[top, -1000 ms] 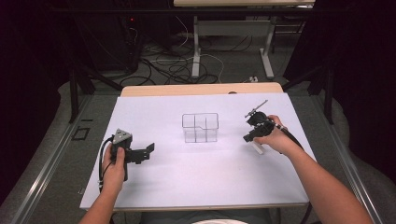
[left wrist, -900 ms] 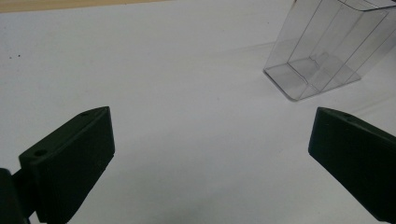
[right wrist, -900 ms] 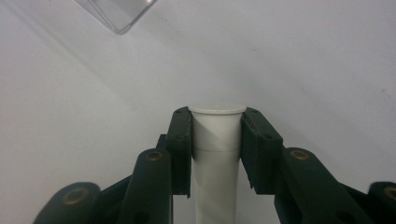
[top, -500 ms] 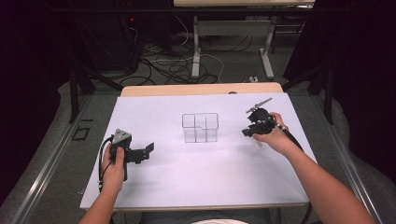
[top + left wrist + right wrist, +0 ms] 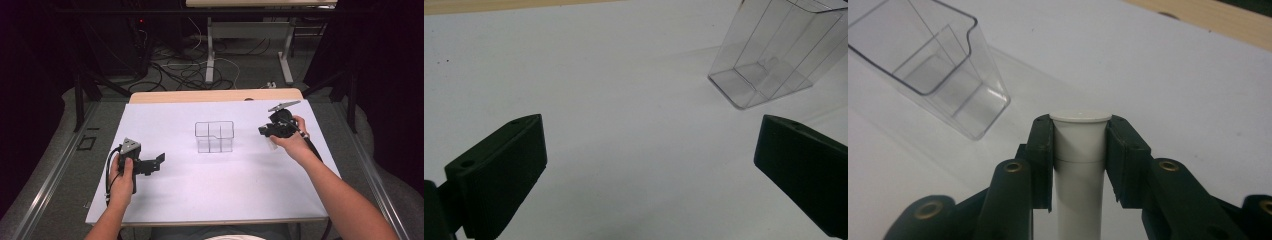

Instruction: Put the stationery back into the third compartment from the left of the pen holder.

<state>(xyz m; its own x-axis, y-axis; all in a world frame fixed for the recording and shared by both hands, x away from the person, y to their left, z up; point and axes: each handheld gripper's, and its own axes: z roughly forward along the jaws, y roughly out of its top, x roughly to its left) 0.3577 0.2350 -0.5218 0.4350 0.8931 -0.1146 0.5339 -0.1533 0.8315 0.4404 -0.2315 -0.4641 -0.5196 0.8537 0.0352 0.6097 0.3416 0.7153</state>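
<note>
A clear plastic box (image 5: 214,136) with inner dividers stands in the middle of the white table (image 5: 210,190). To its right, above the table, my right gripper (image 5: 265,131) is shut on a white cylindrical tube (image 5: 1080,165). The jaws clamp the tube just below its flat cap, and the clear box (image 5: 943,70) lies ahead and to the left in the right gripper view. My left gripper (image 5: 157,162) rests low at the table's left, open with nothing between its jaws (image 5: 649,165). It points toward the clear box (image 5: 769,65), which is well ahead of it.
The white sheet covers nearly the whole tabletop, and a wooden strip (image 5: 215,96) shows along its far edge. Beyond the table, cables (image 5: 180,70) and desk legs stand on the floor. Dark curtains close both sides.
My right hand has shifted slightly up and away with the white tube in its grip. The left hand and the clear box have stayed put.
</note>
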